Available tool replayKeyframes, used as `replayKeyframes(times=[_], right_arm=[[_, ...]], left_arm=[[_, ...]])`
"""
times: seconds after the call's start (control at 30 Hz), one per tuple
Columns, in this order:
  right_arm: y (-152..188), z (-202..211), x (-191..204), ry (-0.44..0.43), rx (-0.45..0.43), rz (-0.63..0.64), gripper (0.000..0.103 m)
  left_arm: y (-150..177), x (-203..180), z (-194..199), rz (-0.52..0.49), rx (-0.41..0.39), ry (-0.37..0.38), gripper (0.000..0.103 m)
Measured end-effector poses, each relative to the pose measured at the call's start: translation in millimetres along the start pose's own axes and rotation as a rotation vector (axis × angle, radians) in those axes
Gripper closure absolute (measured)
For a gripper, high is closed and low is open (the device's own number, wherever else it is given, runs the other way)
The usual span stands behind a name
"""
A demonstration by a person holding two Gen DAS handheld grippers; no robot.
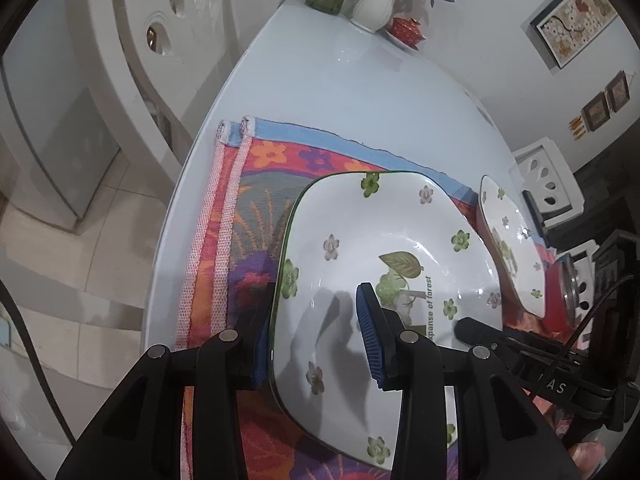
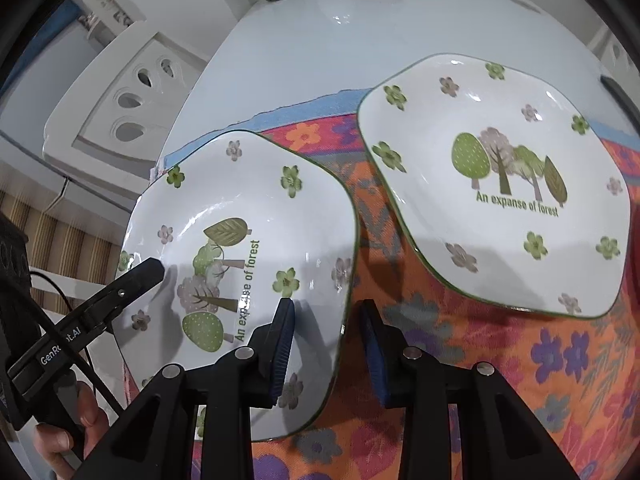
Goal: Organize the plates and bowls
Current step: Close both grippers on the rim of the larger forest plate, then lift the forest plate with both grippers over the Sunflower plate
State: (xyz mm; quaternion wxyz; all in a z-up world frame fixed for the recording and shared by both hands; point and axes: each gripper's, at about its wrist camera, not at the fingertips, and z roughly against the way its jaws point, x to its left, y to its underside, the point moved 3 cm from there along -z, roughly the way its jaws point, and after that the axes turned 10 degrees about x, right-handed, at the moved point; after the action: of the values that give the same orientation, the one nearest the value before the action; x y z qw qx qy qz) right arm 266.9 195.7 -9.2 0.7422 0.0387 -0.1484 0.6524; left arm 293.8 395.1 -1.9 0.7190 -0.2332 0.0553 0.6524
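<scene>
Your left gripper (image 1: 316, 332) and right gripper (image 2: 326, 346) each straddle opposite rims of the near plate (image 2: 248, 208), jaws apart; it sits tilted on the floral cloth (image 2: 500, 360), second plate (image 2: 500, 184) beside

I saw a floral cloth (image 1: 256, 216) covering the near part of the white table (image 1: 340, 92), a white vase (image 1: 374, 10) with flowers at its far end, and framed pictures (image 1: 574, 20) on the right wall.
</scene>
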Motion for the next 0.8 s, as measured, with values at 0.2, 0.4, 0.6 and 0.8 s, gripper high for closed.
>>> replayKeyframes(times=[0.2, 0.4, 0.6, 0.8], right_arm=[[-1.6, -1.2, 24.9, 0.109, -0.032, 0.142, 0.074], [11.1, 10.4, 32.9, 0.12, -0.054, 0.218, 0.074], [34.3, 20.8, 32.8, 0.07, -0.053, 0.228, 0.074], [60.9, 55.4, 42.9, 0.058, -0.113, 0.268, 0.074]], left_arm=[[5.9, -6.2, 6.1, -0.064, -0.017, -0.065, 0.069], [18.6, -6.5, 23.1, -0.074, -0.052, -0.081, 0.069], [33.9, -14.7, 44.0, -0.122, -0.086, -0.109, 0.069], [53.7, -29.3, 80.6, -0.135, -0.16, -0.093, 0.069]])
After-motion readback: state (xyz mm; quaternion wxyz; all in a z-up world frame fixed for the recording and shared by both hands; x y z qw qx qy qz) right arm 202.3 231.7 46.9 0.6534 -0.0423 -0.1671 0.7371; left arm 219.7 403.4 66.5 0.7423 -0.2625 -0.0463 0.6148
